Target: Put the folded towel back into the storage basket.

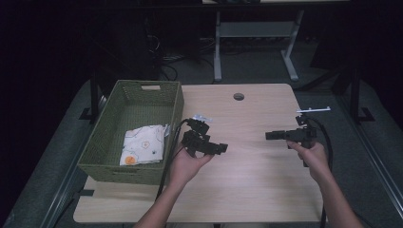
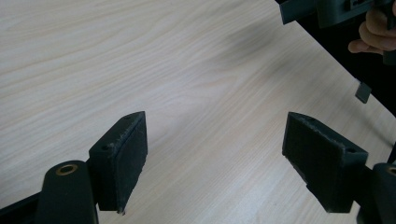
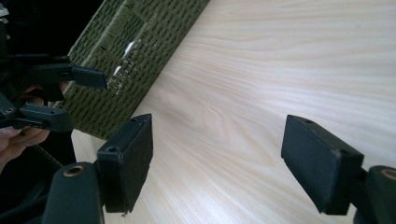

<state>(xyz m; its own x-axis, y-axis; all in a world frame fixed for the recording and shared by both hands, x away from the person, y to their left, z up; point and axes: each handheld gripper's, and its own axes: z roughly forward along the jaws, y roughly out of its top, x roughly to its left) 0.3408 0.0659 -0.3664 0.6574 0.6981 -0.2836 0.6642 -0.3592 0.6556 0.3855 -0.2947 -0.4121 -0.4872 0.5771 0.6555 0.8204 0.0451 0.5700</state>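
Both of my grippers hover just above the light wooden table, facing each other. The left gripper, held in the person's left hand beside the basket, points right. Its jaws stand wide apart over bare wood with nothing between them. The right gripper, in the person's right hand, points left toward it. Its jaws are spread just as wide and also hold nothing. In the right gripper view the left gripper shows in front of the basket wall.
A green woven basket stands on the table's left side with a folded patterned cloth inside; its wall shows in the right gripper view. A round cable hole sits near the far edge. Dark floor and desk legs lie beyond.
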